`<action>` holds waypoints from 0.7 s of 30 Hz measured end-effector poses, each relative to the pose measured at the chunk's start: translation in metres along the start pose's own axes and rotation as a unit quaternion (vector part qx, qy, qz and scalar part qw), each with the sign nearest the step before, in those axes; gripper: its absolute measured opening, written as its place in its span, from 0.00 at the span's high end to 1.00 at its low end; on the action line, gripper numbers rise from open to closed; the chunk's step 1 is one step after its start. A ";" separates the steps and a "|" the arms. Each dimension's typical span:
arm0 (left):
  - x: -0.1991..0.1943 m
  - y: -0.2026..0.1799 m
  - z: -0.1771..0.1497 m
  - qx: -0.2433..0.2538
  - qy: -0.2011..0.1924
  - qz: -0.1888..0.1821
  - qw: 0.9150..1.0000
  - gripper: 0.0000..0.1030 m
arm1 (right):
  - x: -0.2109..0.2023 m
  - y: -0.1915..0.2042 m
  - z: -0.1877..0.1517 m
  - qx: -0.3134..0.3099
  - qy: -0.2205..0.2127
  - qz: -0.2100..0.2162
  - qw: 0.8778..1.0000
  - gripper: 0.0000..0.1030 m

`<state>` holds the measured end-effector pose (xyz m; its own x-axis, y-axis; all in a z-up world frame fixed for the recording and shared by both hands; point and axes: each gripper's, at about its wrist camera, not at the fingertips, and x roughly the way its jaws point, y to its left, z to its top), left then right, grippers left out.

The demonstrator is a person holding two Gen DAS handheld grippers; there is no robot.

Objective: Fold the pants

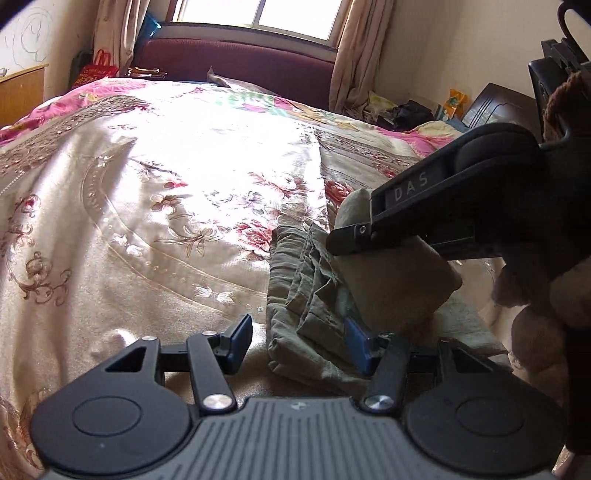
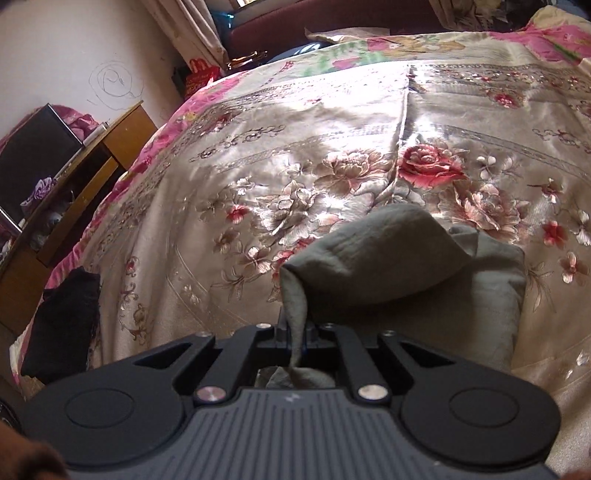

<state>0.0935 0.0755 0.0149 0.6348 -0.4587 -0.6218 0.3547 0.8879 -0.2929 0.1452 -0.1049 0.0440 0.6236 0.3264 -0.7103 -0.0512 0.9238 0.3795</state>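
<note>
- The bed (image 1: 166, 206), under a shiny floral cover, fills both views; sun from the window (image 1: 255, 16) glares across its middle.
- The pants (image 1: 314, 295), olive-grey, lie on the cover at the near edge of the bed, already gathered into a compact bundle with several layers stacked along the left side.
- A top flap of the pants is lifted off the bundle and hangs in the air, bulging like a soft pouch in the right wrist view.
- The right gripper (image 2: 295, 332) is pressed together on an edge of that flap; a strip of cloth runs down between its fingers and bunches behind them.
- The left gripper (image 1: 299, 343) is spread wide and holds nothing; its right finger (image 1: 360, 343) lies against the bundle's near side, its left finger (image 1: 236, 343) over bare cover.
- Handling, as I judge it: the cloth is light, limp and thin, so it sags wherever it is not held and a one-point pinch lets the far corner droop.
- The satin cover looks slippery, so the bundle may slide when pulled.
- Best hold is likely a hem or a thick folded edge, with the open claw pinning the stack.
- A black cloth (image 2: 62, 325) lies at the bed's left edge, well apart.
</note>
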 end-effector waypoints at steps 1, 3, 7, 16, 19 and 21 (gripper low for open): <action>0.000 0.003 0.000 -0.009 0.002 -0.002 1.000 0.33 | 0.005 0.003 -0.001 -0.007 0.006 -0.001 1.000 0.89; 0.001 0.010 0.000 -0.024 0.006 -0.007 1.000 0.33 | 0.014 0.008 -0.003 -0.014 0.018 -0.005 1.000 0.87; 0.001 0.018 0.001 -0.047 0.005 -0.017 0.999 0.33 | 0.017 0.008 -0.002 -0.009 0.024 -0.008 1.000 0.83; 0.001 0.023 0.003 -0.060 -0.008 0.006 0.998 0.33 | -0.011 0.006 0.004 0.022 0.017 0.056 0.998 0.73; -0.006 0.024 0.004 -0.061 -0.036 0.020 0.997 0.33 | -0.022 0.012 0.007 0.001 -0.008 0.046 0.999 0.73; -0.014 0.023 0.006 -0.058 -0.066 0.029 0.996 0.33 | -0.025 0.013 0.010 -0.021 -0.024 0.018 0.999 0.73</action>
<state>0.0966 0.1017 0.0209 0.7394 -0.4004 -0.5413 0.2383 0.9076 -0.3458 0.1371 -0.1026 0.0726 0.6577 0.3501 -0.6670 -0.1065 0.9198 0.3778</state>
